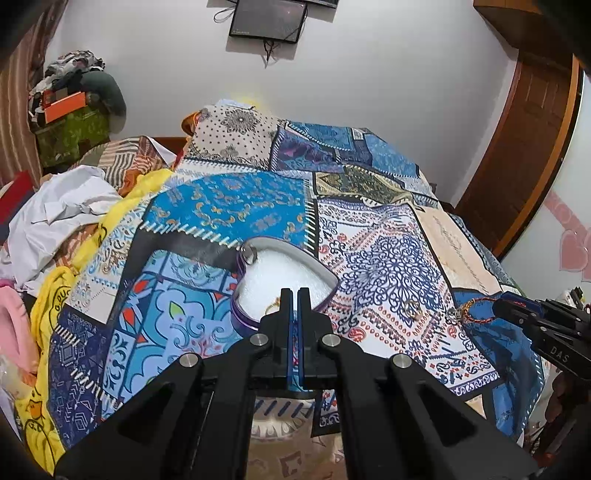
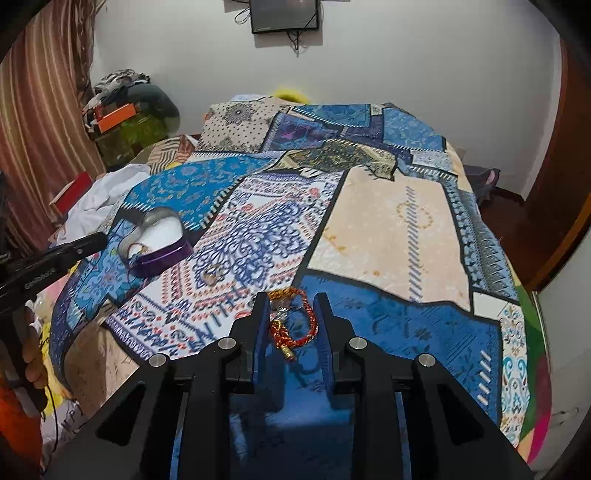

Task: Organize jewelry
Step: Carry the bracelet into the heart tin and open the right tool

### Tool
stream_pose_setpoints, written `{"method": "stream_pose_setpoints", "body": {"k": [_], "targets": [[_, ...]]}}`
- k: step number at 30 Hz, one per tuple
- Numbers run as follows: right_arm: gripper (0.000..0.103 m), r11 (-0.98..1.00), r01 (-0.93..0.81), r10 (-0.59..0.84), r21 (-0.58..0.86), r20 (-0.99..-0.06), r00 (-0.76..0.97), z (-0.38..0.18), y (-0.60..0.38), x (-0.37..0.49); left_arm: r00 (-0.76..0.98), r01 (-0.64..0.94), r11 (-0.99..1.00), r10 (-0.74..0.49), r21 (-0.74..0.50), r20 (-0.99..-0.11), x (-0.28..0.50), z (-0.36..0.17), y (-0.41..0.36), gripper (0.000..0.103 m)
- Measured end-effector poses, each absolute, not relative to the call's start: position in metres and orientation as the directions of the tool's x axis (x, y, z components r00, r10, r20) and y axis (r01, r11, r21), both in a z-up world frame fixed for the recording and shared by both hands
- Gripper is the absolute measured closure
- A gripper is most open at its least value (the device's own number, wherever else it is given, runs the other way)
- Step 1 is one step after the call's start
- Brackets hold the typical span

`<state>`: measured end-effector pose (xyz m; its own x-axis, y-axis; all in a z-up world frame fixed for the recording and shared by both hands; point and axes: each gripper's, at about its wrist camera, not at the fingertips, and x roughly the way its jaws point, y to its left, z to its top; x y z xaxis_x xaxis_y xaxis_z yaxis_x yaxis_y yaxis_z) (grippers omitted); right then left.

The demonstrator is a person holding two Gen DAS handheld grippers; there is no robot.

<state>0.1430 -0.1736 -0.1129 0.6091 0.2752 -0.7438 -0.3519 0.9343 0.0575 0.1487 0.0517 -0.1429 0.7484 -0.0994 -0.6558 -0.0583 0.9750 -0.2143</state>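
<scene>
A purple heart-shaped box with white lining lies open on the patchwork bedspread; it also shows in the right wrist view. A thin gold piece lies inside it. My left gripper is shut and empty over the box's near edge. A gold ring lies on the spread, also in the right wrist view. A red and gold braided bracelet lies between the fingers of my open right gripper. It also shows in the left wrist view.
Crumpled white and yellow clothes pile at the bed's left side. A heap of bags and an orange box stands in the far left corner. A wooden door is on the right. A screen hangs on the wall.
</scene>
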Motion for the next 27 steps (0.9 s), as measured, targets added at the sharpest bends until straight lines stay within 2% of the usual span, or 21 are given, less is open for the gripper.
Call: {"method": "stream_pose_setpoints", "body": {"k": [3,5,7,23,27], "targets": [[0.081,0.938,-0.342,0.272,0.062,-0.744,0.611,-0.116,-0.177,0.146,0.752,-0.06,0.975,-0.096,-0.213,-0.652,0.149,-0.142,0.054,0.103],[0.09,0.939,-0.337,0.273,0.07,-0.748,0.605,-0.119,-0.179,0.147,0.751,-0.061,0.975,-0.097,-0.216,-0.653,0.15,-0.142,0.054,0.103],[0.094,0.94,-0.333,0.271,0.072,-0.75,0.603,-0.122,-0.179,0.147,0.75,-0.061,0.975,-0.098,-0.216,-0.654,0.151,-0.143,0.053,0.103],[0.095,0.91,-0.406,0.364,0.083,-0.63,0.686,-0.076,-0.151,0.154,0.791,-0.043,0.98,-0.086,-0.195,-0.605,0.155,-0.118,0.062,0.103],[0.095,0.891,-0.445,0.401,0.088,-0.61,0.684,-0.07,-0.131,0.156,0.763,-0.017,0.976,-0.127,-0.217,-0.634,0.155,-0.122,0.066,0.102]]}}
